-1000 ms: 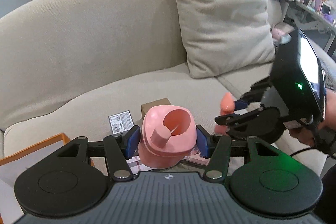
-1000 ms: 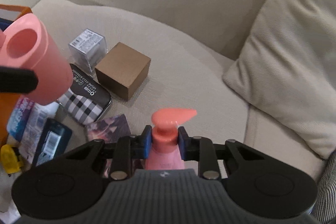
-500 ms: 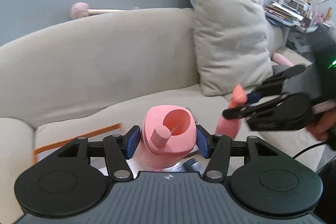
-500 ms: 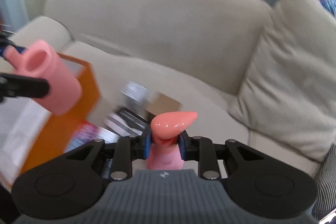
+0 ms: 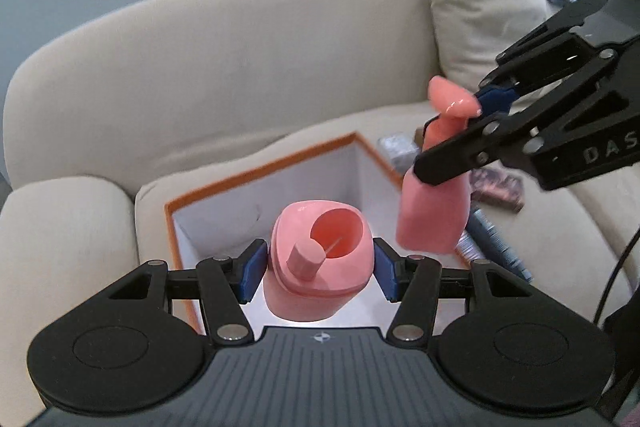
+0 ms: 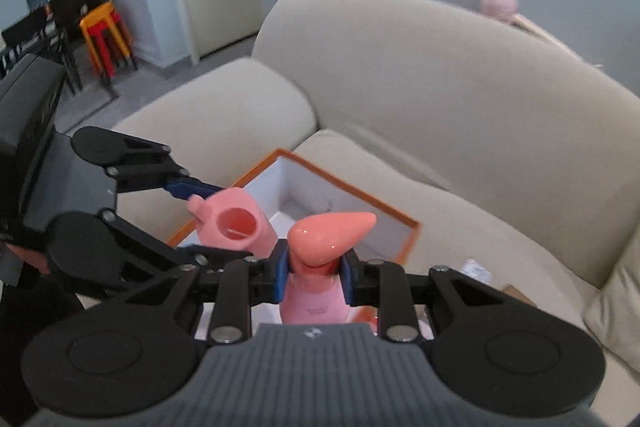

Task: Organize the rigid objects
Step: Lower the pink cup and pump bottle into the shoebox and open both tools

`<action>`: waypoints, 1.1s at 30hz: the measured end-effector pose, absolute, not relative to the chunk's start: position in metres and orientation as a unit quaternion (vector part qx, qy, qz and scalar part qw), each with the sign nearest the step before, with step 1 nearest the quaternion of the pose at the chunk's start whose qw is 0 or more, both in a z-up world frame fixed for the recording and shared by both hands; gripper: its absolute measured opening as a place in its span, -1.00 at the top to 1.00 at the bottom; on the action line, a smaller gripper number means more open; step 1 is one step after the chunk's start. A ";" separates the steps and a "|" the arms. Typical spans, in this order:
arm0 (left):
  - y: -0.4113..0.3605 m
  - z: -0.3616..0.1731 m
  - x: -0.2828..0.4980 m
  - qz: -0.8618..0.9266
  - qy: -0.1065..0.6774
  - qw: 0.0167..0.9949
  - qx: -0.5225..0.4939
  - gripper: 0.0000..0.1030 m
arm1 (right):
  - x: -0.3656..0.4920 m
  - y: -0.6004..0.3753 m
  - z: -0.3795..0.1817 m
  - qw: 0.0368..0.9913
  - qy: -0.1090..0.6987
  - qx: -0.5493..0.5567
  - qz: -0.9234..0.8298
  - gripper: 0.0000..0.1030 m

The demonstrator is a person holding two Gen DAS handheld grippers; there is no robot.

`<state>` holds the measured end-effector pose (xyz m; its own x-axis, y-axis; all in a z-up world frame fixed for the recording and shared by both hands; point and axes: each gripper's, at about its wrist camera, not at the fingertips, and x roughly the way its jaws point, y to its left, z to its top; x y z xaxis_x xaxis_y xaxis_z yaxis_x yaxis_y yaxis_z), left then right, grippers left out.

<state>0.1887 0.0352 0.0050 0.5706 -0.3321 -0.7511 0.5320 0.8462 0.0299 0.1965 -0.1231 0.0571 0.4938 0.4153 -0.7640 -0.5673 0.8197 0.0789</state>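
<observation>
My left gripper [image 5: 319, 270] is shut on a pink container [image 5: 320, 259] with a round opening and a small stub on top. It hangs over the white inside of an orange-rimmed box [image 5: 256, 163] on the beige sofa. My right gripper [image 6: 315, 277] is shut on the neck of a pink pump bottle [image 6: 314, 301], just under its glossy coral pump head. In the left wrist view that pump bottle [image 5: 434, 215] hangs at the box's right rim. In the right wrist view the pink container [image 6: 236, 223] and the box [image 6: 360, 207] lie ahead and to the left.
Several small items lie on the sofa seat right of the box, among them a dark card pack [image 5: 498, 185] and a dark tube [image 5: 496, 239]. A beige cushion [image 5: 480, 3] leans at the back right. The sofa armrest [image 5: 60, 227] rises left of the box. Stools [image 6: 104, 35] stand far off.
Both grippers have carried their pink items leftwards from over the scattered objects to above the orange box. The right gripper has also risen and turned left.
</observation>
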 end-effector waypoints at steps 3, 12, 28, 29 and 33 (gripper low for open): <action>0.040 -0.014 0.208 -0.246 0.409 0.870 0.125 -0.25 | 0.221 -0.106 0.030 0.848 0.442 -0.083 0.280 0.48; 0.034 -0.055 0.268 -0.197 0.432 0.870 0.134 -0.25 | 0.280 -0.080 -0.026 0.848 0.476 -0.052 0.228 0.48; 0.009 -0.086 0.278 -0.103 0.424 0.873 0.215 -0.29 | 0.304 -0.085 -0.063 0.855 0.486 0.026 0.180 0.48; 0.009 -0.087 0.277 -0.101 0.423 0.873 0.219 -0.30 | 0.305 -0.085 -0.064 0.855 0.487 0.030 0.178 0.48; 0.014 -0.077 0.267 -0.111 0.414 0.877 0.217 -0.49 | 0.299 -0.088 -0.063 0.855 0.489 0.033 0.172 0.48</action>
